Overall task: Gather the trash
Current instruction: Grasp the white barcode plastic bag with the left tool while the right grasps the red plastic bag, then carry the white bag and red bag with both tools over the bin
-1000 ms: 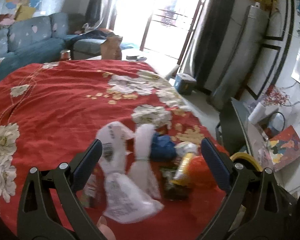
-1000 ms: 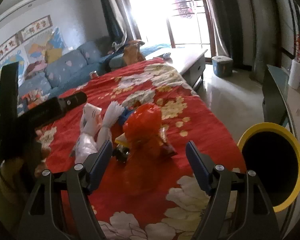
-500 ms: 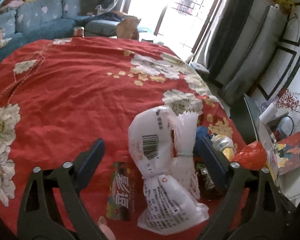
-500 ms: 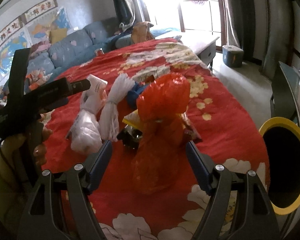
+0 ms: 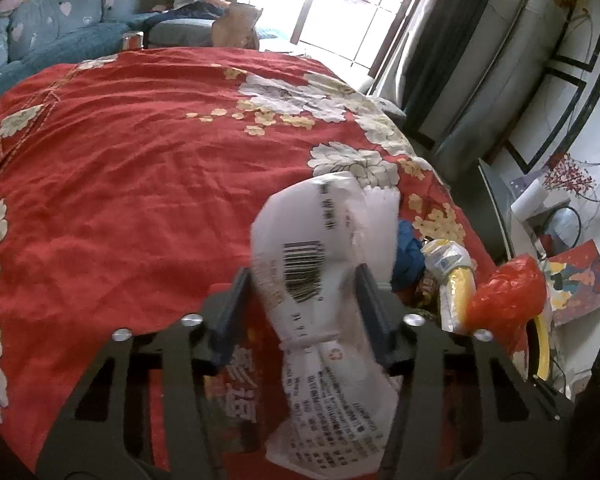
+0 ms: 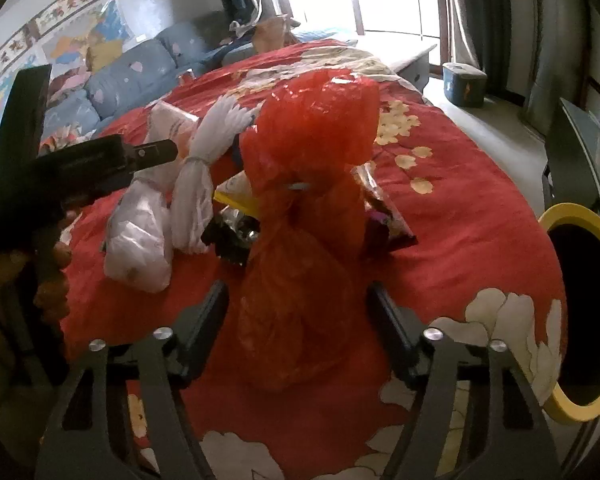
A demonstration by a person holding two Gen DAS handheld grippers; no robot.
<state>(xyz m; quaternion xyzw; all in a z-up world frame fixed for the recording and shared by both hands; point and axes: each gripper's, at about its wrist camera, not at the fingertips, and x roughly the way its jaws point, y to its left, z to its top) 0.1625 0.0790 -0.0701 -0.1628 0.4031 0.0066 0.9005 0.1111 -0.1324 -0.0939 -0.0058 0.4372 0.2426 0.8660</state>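
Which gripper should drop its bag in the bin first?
Right, probably. The yellow-rimmed bin sits just beside the right gripper, which straddles the red bag. The left gripper is farther, around the white bag.

This is a home living room. A blue sofa with cushions stands by the wall, posters hang above it, and dark curtains frame a bright window.

We could not read the print on the white printed bag, which was smeared by blur, and its lower end ran off the bottom edge. The yellow-rimmed bin was cut by the right edge (only part of its mouth showed). The dark wrapper lay mostly hidden behind the red bag.
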